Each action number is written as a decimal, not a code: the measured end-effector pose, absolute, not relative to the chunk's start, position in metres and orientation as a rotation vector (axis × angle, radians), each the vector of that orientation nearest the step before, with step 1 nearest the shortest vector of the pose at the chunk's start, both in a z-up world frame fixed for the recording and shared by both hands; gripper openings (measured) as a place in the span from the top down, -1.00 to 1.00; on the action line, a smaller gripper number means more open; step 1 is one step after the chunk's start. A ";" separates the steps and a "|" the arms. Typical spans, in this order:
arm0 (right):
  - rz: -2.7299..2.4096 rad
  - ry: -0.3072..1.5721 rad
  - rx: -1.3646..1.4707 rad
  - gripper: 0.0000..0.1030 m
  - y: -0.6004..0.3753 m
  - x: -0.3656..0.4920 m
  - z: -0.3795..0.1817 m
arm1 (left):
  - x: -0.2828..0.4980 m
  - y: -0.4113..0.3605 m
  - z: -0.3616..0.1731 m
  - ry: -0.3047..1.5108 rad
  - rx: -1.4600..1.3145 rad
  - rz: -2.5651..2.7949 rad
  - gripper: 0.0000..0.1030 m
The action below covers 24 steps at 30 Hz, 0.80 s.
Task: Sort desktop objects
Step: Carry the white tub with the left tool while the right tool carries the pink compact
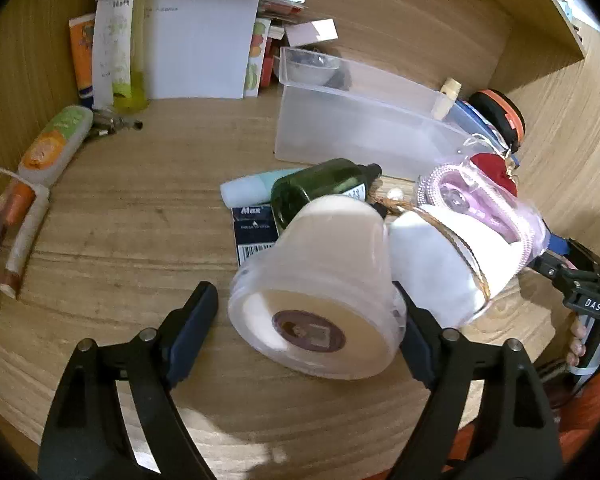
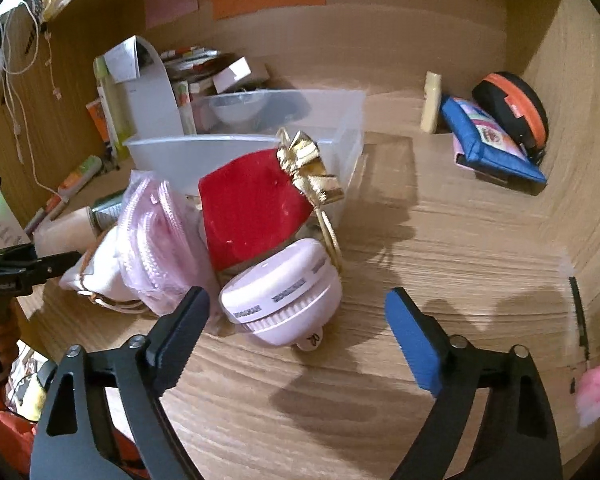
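Where grain shows, frosted round tub (plastic) btwn open left gripper.

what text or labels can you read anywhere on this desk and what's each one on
"Max" and "PRESS TO OPEN": dark blue box, above its barcode.
"DAS": black clamp at the right edge of the left wrist view.
Pink round device: rim lettering, upside down, unreadable.
Papers, tubes, green bottle label: too small or blurred.

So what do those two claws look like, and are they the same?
Nearly the same. The left claw has two black arms shaped like a big V, with silver rivets and dark blue ridged pads. The right claw has the same black arms and rivets, with brighter-looking blue pads. No cables show on either.
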State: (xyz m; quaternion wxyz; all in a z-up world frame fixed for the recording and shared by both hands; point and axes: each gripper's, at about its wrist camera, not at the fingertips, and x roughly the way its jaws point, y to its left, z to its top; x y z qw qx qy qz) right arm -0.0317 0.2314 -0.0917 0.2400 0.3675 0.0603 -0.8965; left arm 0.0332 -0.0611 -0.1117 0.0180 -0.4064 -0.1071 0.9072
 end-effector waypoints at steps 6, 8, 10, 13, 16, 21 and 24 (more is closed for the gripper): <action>-2.432 0.200 1.038 -0.55 0.221 -0.043 -0.100 | 0.027 -0.056 -0.113 -0.300 -1.252 2.837 -0.63; -2.427 0.192 1.041 -0.44 0.219 -0.046 -0.101 | 0.025 -0.053 -0.114 -0.286 -1.245 2.856 -0.63; -2.420 0.182 1.044 -0.23 0.218 -0.047 -0.102 | 0.024 -0.052 -0.114 -0.280 -1.235 2.877 -0.58; -2.427 0.172 1.041 -0.23 0.217 -0.048 -0.103 | 0.022 -0.046 -0.114 -0.237 -1.223 2.916 -0.39; -2.449 0.185 1.028 -0.22 0.217 -0.046 -0.103 | 0.023 -0.041 -0.114 -0.198 -1.205 2.957 -0.38; -2.450 0.158 1.009 -0.22 0.225 -0.039 -0.098 | 0.025 -0.043 -0.114 -0.227 -1.194 2.979 -0.36; -2.462 0.125 0.987 -0.22 0.234 -0.036 -0.091 | 0.027 -0.047 -0.112 -0.249 -1.187 2.999 -0.34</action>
